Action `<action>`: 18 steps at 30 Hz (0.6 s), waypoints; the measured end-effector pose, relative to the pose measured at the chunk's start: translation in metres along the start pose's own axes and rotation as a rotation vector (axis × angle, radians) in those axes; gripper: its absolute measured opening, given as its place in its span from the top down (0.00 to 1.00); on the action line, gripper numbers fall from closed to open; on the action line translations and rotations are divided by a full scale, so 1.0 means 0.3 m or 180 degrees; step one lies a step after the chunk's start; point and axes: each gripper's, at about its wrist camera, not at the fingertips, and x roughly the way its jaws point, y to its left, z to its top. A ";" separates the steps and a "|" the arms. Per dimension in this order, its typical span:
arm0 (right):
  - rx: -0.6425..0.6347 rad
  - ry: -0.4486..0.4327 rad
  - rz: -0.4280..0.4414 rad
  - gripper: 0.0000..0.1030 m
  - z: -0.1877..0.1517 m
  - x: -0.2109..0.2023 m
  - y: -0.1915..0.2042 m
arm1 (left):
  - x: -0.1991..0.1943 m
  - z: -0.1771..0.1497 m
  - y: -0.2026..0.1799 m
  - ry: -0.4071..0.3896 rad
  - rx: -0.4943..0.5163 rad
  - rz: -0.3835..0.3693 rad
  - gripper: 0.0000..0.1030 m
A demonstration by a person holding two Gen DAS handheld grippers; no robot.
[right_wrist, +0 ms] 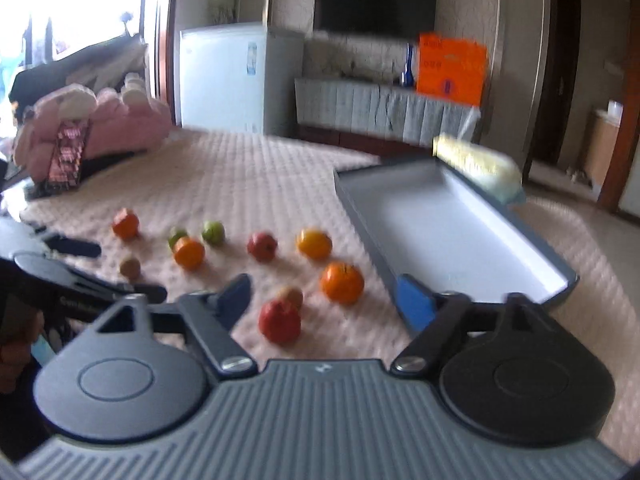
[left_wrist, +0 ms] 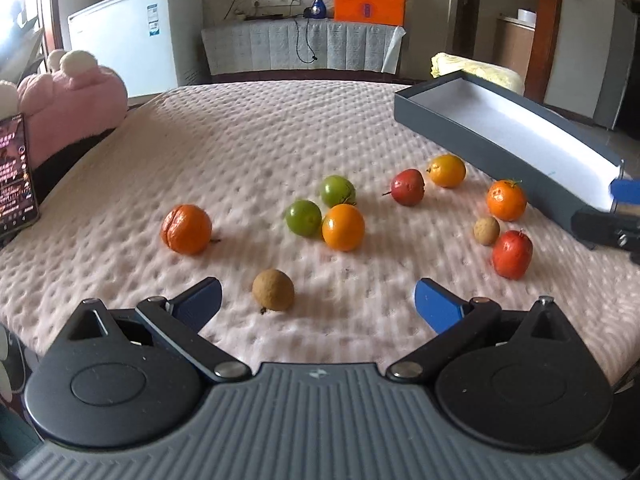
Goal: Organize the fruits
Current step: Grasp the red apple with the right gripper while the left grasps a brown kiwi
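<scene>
While wide apart, both tongs [left_wrist: 318,300] [right_wrist: 326,300] above scattered fruits [left_wrist: 343,227].

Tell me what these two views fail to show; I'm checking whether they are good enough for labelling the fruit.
- Phone screen text, left wrist view: too small, cut by the left edge.
- Right gripper, left wrist view: cut by the right edge.
- Fruit kinds, right wrist view: motion blur; the small brown fruit is half hidden behind the red fruit.
- Box near corner, right wrist view: hidden by a gripper finger.
</scene>
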 end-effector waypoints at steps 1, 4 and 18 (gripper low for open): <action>0.0051 0.0088 0.0046 0.32 -0.006 0.008 -0.007 | 0.008 0.000 -0.003 0.0015 0.0011 0.0004 0.00; 0.0146 0.0211 0.0165 0.38 -0.013 0.032 0.000 | 0.023 0.000 -0.004 0.0027 0.0009 0.0037 0.01; 0.0148 0.0432 0.0198 0.48 -0.011 0.117 0.071 | 0.072 0.003 0.027 0.0124 -0.0037 -0.0009 0.24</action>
